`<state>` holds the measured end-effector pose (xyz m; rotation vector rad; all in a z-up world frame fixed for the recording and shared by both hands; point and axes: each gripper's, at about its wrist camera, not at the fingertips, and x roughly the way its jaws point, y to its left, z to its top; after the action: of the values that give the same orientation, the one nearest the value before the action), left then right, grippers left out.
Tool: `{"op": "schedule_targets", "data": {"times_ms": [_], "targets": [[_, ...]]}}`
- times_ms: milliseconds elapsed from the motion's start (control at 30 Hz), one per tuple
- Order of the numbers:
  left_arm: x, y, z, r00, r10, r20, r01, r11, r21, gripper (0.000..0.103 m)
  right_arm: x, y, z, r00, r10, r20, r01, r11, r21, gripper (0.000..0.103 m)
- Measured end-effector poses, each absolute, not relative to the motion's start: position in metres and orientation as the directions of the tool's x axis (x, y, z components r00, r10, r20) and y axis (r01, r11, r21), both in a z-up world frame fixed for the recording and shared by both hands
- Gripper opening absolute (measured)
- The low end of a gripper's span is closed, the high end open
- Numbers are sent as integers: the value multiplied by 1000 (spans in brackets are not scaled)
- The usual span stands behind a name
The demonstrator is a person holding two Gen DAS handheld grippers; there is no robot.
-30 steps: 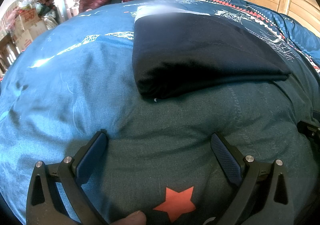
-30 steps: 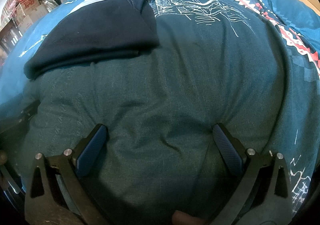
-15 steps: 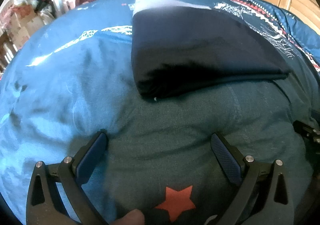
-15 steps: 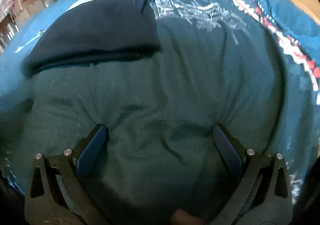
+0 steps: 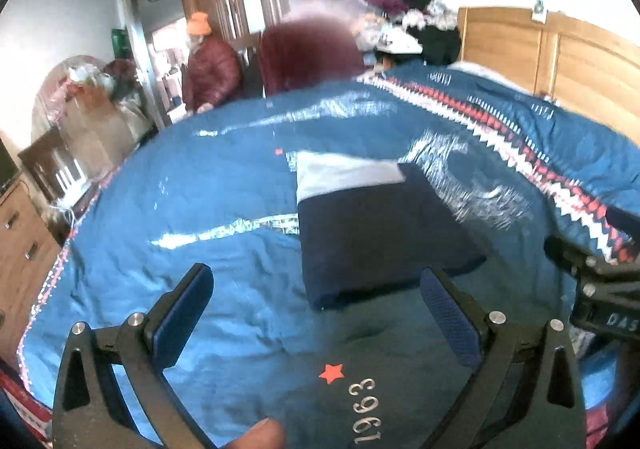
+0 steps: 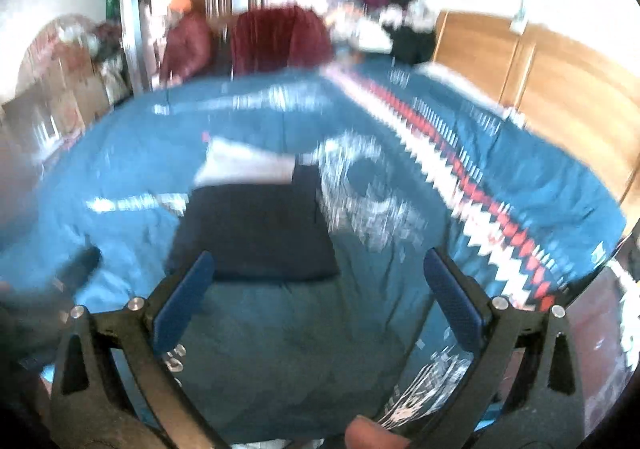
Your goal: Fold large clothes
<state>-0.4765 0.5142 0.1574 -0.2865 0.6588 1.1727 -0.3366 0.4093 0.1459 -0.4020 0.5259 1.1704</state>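
Garment (image 5: 384,381), dark teal, soft and limp, looks light; better to pinch its near hem. Left gripper (image 5: 316,313) and right gripper (image 6: 320,297) stand wide open, holding nothing.

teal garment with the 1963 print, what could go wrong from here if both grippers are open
The teal garment lies loose between both open hand-held grippers, left and right, so a shallow pinch may catch only one layer. Its far edge touches the folded navy garment, so dragging could disturb that stack.
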Motion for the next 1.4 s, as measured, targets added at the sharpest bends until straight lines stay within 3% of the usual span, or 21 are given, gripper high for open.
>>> {"op": "schedule_targets", "data": {"times_ms": [200,333,600,733,833,967,1400], "targets": [[-481,488,197,204,823,-530,-920,346,183,103,-348,385,204,354,819,-452,-927,373,-51,103],[-488,476,213,197,843,-501,-922,333,197,103,-357,377,233,307,870,-386,-946,322,-25,103],[-492,454,217,275,805,-525,-899,409,155,103,-328,402,286,-114,965,-238,-907,-3,420,103],[-488,441,216,283,807,-518,-887,426,177,103,-338,428,282,-260,934,-246,-838,-92,538,103],[-486,438,214,288,809,-513,-881,433,189,103,-361,453,270,-383,876,-292,-808,-164,566,103],[-488,440,211,292,806,-516,-884,433,176,103,-379,466,261,-485,826,-286,-759,-235,607,103],[-488,442,204,294,806,-514,-880,438,182,103,-391,456,262,-505,810,-298,-776,-275,568,103]]}}
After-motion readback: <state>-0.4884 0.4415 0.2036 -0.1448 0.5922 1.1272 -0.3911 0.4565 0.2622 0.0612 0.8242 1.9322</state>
